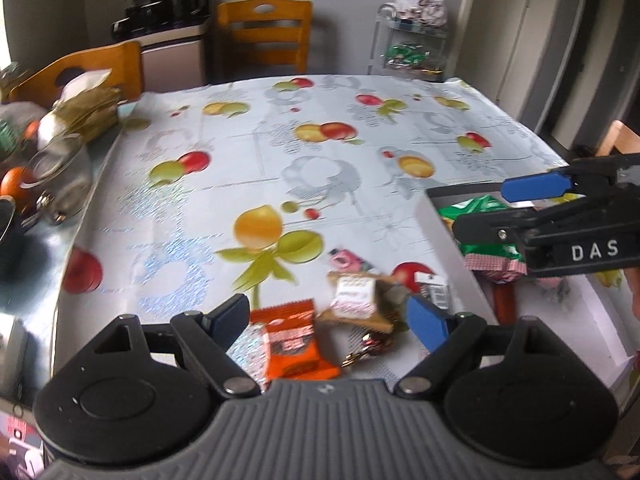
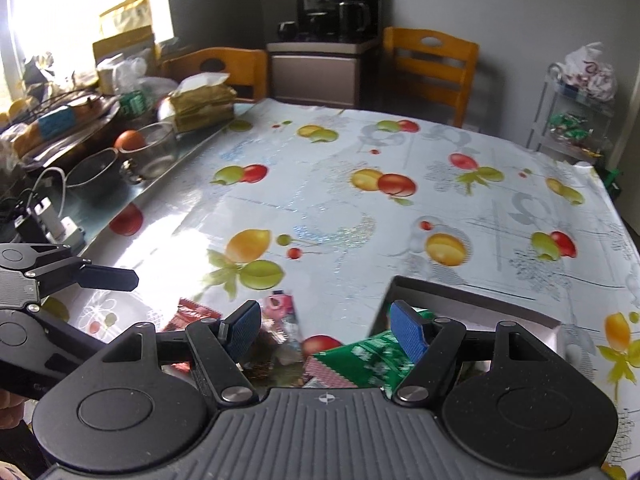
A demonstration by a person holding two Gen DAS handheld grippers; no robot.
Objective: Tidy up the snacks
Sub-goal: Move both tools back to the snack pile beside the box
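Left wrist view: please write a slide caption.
Open left gripper above loose snacks, orange packet nearest; right gripper over white box.

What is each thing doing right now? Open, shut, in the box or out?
left gripper: open, empty, over the loose snacks.
right gripper: open, empty, by the box.
white box: open on top, snacks inside.
green packet: in the box.
orange packet: on the table, outside the box.
pink packet: on the table, outside the box.
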